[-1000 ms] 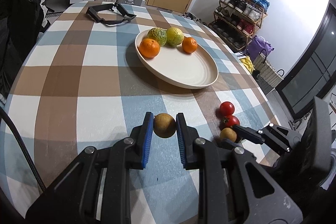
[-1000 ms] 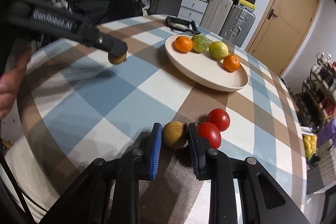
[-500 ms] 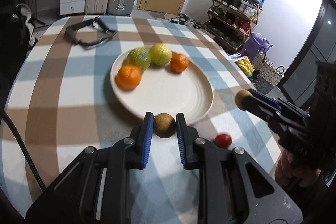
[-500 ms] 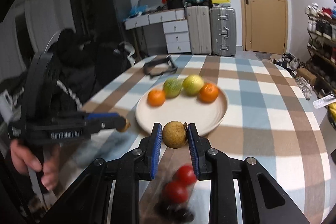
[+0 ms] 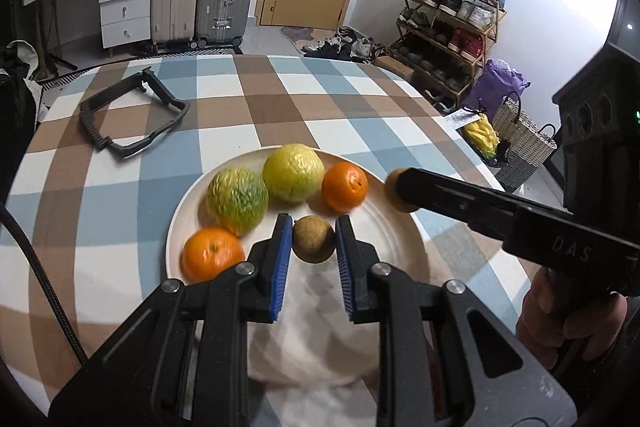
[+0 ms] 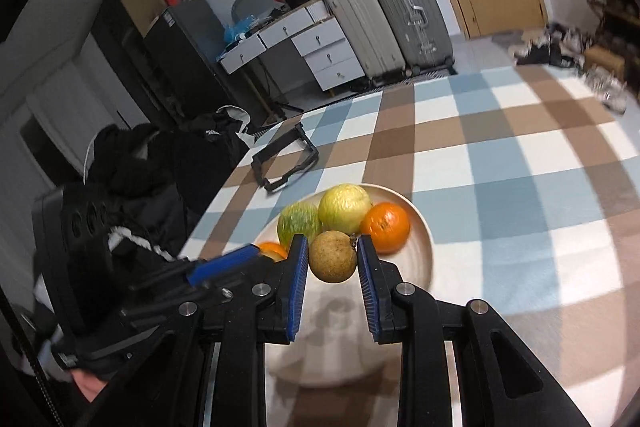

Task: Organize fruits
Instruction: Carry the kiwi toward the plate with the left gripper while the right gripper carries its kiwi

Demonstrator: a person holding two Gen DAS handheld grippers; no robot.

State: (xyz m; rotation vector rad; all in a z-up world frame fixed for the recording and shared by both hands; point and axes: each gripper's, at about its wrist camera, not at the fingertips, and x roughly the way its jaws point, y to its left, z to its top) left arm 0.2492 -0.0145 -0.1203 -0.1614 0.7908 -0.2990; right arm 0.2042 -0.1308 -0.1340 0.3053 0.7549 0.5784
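1. Brown and round, a small fruit (image 5: 313,239) sits between the blue pads (image 5: 281,259) of the left tool (image 5: 313,263); the jaws are closed to the width of this fruit and hold it above the middle of the cream plate (image 5: 404,239), not yet resting on it.

2. A second brown fruit (image 6: 333,256) is held in the same way by the right tool (image 6: 333,283), which is narrowed on it from both sides; it hangs over the near part of the plate (image 6: 422,247), just in front of the fruits already there.

3. Already in the plate are four fruits: an orange (image 5: 212,254) at the near left, a green-yellow citrus (image 5: 237,200) behind it, a yellow citrus (image 5: 293,171) beside that one, and a smaller orange (image 5: 345,185) at the right; they lie close together along the far side.

4. The task seems well advanced but not finished; both brown fruits are carried to the plate and must only be lowered and released into the free near half.

5. If other fruits remain on the checked counter (image 5: 224,135), these views do not show them; the near part of the counter is hidden behind the tools.

6. A black frame (image 5: 132,115) lies on the far left of the counter, well apart from the plate.
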